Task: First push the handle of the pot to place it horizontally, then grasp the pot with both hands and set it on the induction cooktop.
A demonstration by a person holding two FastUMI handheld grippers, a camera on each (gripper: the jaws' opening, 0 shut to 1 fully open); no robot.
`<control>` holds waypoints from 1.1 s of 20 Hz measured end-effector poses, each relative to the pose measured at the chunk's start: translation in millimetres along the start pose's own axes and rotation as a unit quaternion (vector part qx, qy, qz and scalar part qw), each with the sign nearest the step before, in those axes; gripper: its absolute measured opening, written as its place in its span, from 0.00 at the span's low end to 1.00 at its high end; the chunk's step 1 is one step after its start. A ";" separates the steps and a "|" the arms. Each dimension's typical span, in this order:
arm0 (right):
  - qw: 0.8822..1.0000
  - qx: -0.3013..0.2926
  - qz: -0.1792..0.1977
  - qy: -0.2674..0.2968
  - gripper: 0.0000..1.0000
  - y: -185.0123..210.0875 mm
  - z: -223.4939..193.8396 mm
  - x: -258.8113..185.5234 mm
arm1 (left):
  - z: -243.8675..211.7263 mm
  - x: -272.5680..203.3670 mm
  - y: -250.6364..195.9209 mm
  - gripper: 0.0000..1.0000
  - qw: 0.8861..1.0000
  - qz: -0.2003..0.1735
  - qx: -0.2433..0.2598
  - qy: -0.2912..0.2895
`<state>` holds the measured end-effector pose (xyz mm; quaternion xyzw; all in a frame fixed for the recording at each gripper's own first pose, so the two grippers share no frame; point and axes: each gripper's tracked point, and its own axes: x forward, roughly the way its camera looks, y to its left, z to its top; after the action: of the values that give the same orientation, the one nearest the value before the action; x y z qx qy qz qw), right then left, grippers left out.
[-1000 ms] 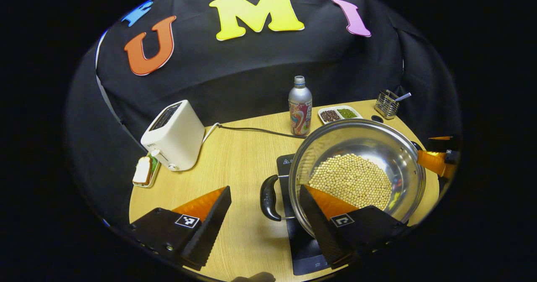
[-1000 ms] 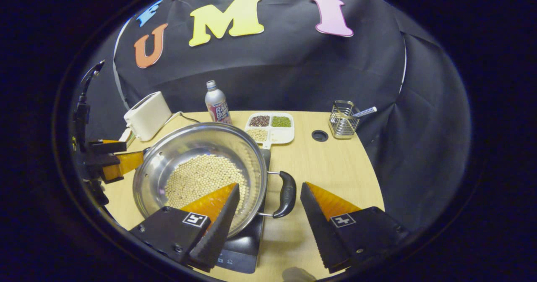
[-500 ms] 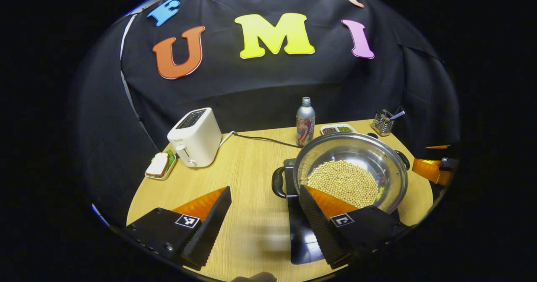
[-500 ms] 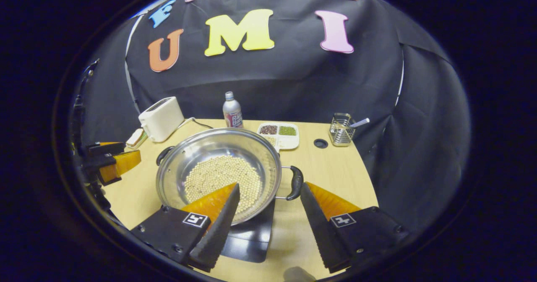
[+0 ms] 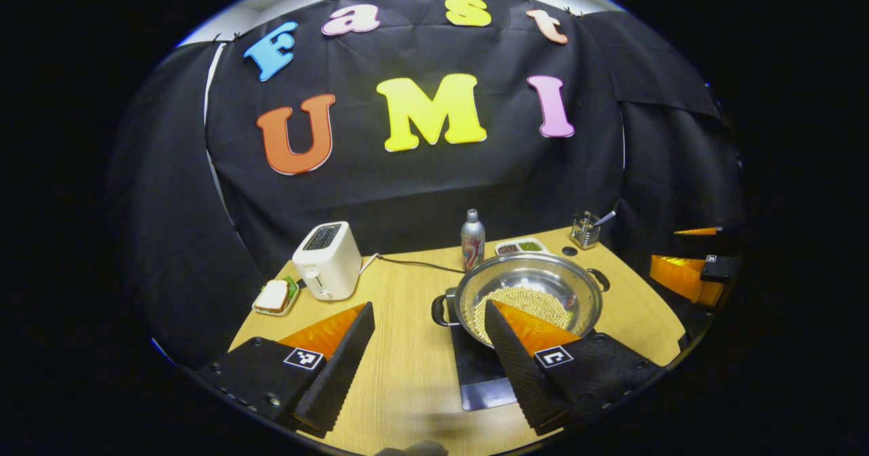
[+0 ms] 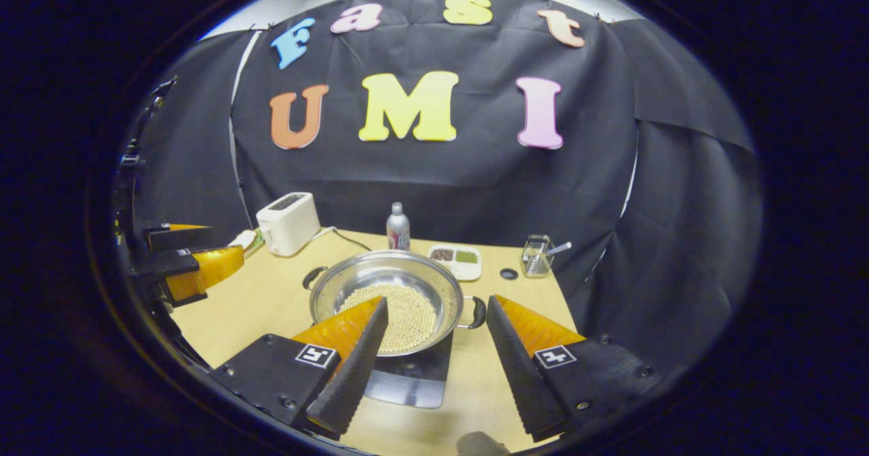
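In the left gripper view the left gripper (image 5: 428,320) has its two fingers spread wide apart, holding nothing and touching nothing, raised above the wooden table (image 5: 400,374). In the right gripper view the right gripper (image 6: 436,315) is likewise spread wide and empty, its fingers clear of the pot's handles. The pot (image 6: 390,300), a wide steel vessel, sits on the black induction cooktop (image 6: 407,381) near the middle of the table, with one dark handle at each side, lying level. Its bottom is covered with a layer of pale round beans (image 6: 400,307). In the left gripper view the pot (image 5: 543,283) lies partly behind the right-hand finger, on the cooktop (image 5: 478,374). Farther back stand a metal bottle (image 5: 472,240), a white divided tray (image 6: 458,259) holding dark, green and pale grains in separate compartments, and a wire holder (image 6: 536,256) with a utensil in it. On the left side of the table are a white toaster (image 5: 328,260) and, beside it, a small dish (image 5: 265,307) holding a sandwich (image 5: 273,295).
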<state>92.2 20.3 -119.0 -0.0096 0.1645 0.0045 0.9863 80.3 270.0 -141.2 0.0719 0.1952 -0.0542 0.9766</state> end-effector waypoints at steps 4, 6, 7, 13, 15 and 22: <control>0.996 0.010 -0.005 -0.086 0.93 0.4 59.3 -69.6 | 48.3 -46.5 12.0 0.97 0.998 0.008 0.000 -0.065; 0.993 0.007 -0.007 -0.120 1.00 3.2 81.5 -100.5 | 70.7 -77.4 17.2 0.97 0.995 0.008 -0.007 -0.098; 0.991 0.006 -0.008 -0.137 1.00 2.5 91.4 -115.7 | 77.6 -90.9 19.0 0.97 0.994 0.007 -0.014 -0.111; 0.981 0.023 -0.006 -0.192 1.00 -4.5 107.1 -189.2 | 91.4 -164.1 26.7 0.97 0.987 0.017 -0.056 -0.150; 0.980 0.033 0.000 -0.197 1.00 -13.4 100.5 -203.1 | 89.1 -184.0 27.8 0.96 0.986 0.028 -0.057 -0.157; 0.982 0.032 -0.009 -0.186 1.00 -64.7 71.8 -244.2 | 76.2 -236.7 -1.4 0.97 0.982 0.052 -0.069 -0.167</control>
<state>-114.8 -44.2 29.3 0.0217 -0.0214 -0.0076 0.9995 -108.7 274.7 20.4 0.0045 0.0290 -0.0011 0.9996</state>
